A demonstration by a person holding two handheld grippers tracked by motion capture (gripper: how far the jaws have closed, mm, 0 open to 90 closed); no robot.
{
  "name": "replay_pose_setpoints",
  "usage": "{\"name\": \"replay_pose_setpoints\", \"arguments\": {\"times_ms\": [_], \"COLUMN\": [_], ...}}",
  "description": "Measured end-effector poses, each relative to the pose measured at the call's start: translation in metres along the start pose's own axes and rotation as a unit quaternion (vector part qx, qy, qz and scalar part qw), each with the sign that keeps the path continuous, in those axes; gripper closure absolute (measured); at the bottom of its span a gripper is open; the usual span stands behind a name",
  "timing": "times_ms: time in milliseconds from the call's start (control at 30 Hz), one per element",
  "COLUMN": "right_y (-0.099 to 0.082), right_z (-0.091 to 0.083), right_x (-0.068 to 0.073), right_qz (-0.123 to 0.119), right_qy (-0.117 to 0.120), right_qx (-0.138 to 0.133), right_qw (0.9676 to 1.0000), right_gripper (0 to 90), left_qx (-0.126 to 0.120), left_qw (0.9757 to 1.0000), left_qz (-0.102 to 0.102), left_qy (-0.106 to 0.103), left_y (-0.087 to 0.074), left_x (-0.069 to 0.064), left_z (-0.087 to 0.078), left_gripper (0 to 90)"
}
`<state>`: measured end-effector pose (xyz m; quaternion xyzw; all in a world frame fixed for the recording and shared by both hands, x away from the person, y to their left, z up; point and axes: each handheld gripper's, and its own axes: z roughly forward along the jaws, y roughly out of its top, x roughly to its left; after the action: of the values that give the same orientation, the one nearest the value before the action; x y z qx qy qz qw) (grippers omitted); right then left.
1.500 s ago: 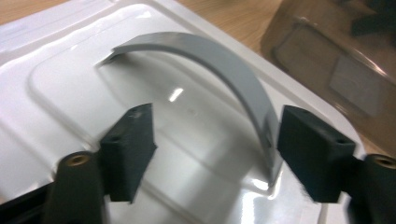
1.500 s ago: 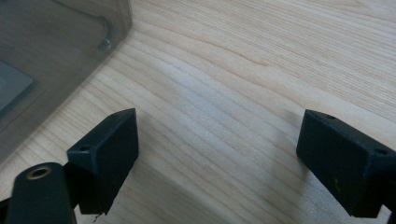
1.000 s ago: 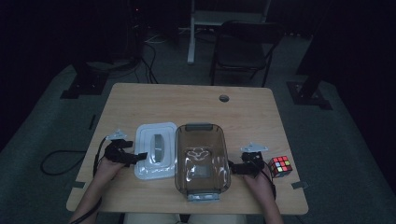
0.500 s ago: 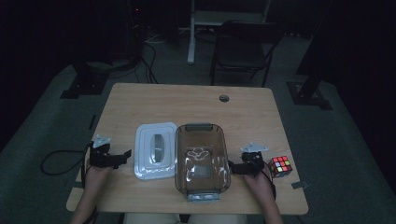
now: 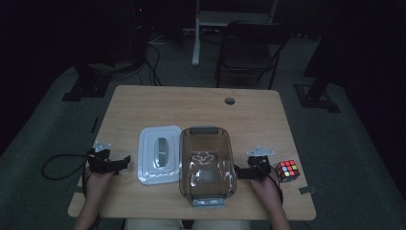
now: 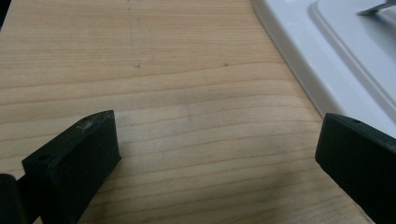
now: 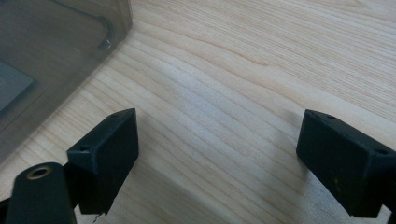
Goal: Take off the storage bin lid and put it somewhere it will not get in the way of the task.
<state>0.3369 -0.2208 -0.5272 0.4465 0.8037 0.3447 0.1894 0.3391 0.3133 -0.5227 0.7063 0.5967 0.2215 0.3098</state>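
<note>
Beside white lid [image 5: 159, 154], unlabelled brown container [image 5: 206, 160]

No readable text, label, brand or number anywhere — not on lid [image 5: 159, 154], container [image 5: 207, 160] or cube [image 5: 287, 171].

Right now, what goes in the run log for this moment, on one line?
left gripper: open, beside white lid | right gripper: open, beside clear container | lid off, on table | puzzle cube: untouched
</note>
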Motion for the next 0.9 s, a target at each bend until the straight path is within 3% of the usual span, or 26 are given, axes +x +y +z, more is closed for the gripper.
{"name": "replay_pose_setpoints", "arguments": {"times_ms": [167,467,767,900], "right_y": [0.0000,-0.0005,0.0038,0.0056], "right_z": [-0.0001,-0.0005,-0.0013,-0.0072], "right_x": [0.0001,0.0027,0.0052,0.0078], "right_qz": [0.000,0.009,0.007,0.019], "right_qy": [0.000,-0.009,-0.009,-0.016], "right_qx": [0.000,0.000,0.021,0.017], "right_qw": [1.0000,0.9999,0.9997,0.9996], "right_gripper": [12.7,12.8,13.2,14.1], "left_qx": [0.016,0.014,0.015,0.015], "left_qw": [0.9992,0.9993,0.9992,0.9992], "left_qz": [0.031,0.026,0.033,0.034], "left_qy": [0.019,0.021,0.015,0.014], "left_y": [0.0004,-0.0003,-0.0012,-0.0012], "left_x": [-0.0060,-0.0066,-0.0063,-0.0061], "left_z": [0.0017,0.0014,0.0005,0.0005], "left_gripper": [0.6,0.6,0.6,0.6]}}
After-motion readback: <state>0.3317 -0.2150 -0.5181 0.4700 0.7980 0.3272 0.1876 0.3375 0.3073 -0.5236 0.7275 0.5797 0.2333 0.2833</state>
